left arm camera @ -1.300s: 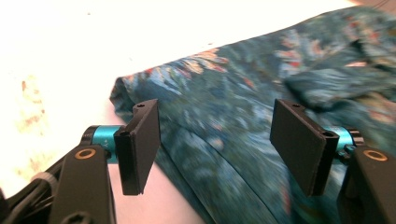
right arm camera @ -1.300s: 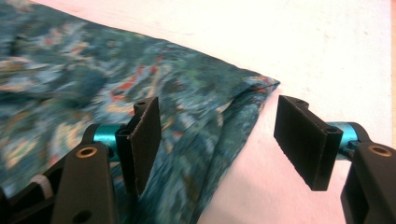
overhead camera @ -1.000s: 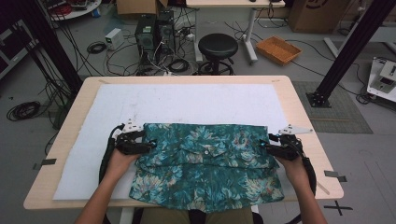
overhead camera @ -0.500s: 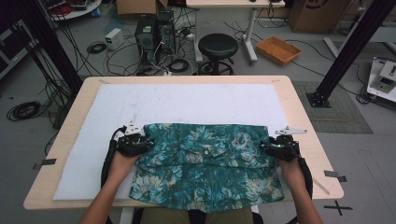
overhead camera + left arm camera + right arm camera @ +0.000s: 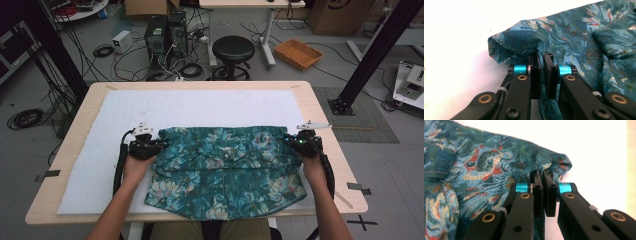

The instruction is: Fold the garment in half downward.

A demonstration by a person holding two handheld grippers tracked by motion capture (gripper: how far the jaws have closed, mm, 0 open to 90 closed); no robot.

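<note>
The high view was evenly but dimly lit, slightly soft, with faint shadows. In both gripper views the white foam sheet covering the table [image 5: 456, 32] was overexposed to featureless glare, the teal floral-print cloth garment [image 5: 486, 167] looked grainy, and the near black jaw arms were blurred.

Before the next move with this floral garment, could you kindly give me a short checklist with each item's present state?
1. Left gripper closed on the floral garment, cloth pinched between its fingers: ok.
2. Right gripper closed on the opposite corner: ok.
3. Both grips level on the garment's far edge: ok.
4. Garment fully on the white mat: not ok, near hem overhangs the table.
5. Grip firmness: cannot tell.
</note>
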